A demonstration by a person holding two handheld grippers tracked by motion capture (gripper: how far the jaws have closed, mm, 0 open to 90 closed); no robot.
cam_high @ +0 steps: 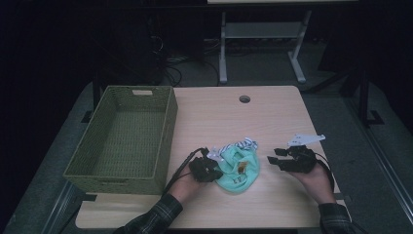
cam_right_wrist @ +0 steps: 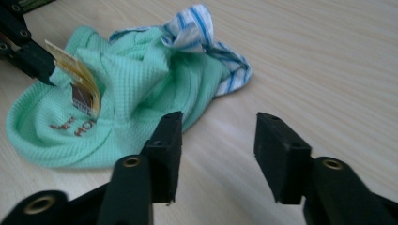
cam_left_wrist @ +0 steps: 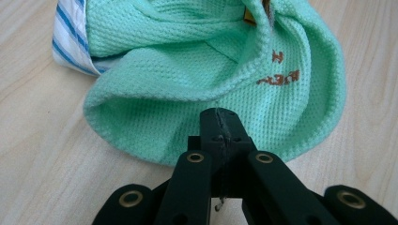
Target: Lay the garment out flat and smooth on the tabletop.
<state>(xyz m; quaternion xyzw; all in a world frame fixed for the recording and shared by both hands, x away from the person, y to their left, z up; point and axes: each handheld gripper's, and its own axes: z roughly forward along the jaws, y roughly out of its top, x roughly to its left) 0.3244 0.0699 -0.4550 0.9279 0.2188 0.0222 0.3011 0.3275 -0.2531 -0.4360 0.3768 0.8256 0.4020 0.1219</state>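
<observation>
Worktop: pale wood surface [cam_high: 272,122] carrying a basket and one garment; a round cable hole near the far edge.
Basket: green woven basket [cam_high: 168,131] at the worktop's left side; nothing visible inside it.
Garment: mint-green knit garment [cam_high: 238,173] with a blue-and-white striped lining [cam_right_wrist: 197,28] lies crumpled on the worktop near the front edge, between the two claws and well apart from the basket's inside. Brown lettering and a card tag [cam_right_wrist: 80,89] face up.
Left claw: left claw [cam_left_wrist: 218,123] pressed together, pinching the garment's near edge; a thread of fabric sits in the seam between the jaws.
Right claw: right claw [cam_right_wrist: 218,140] stands partly spread just beside the garment, nothing between the jaws, pads off the cloth.
Progress: judged early. One edge is secured; the garment is neither folded nor lifted, and the basket has received nothing.
Remaining: in my judgement, a second grip by the right claw, then tidying or transfer to the basket.
</observation>
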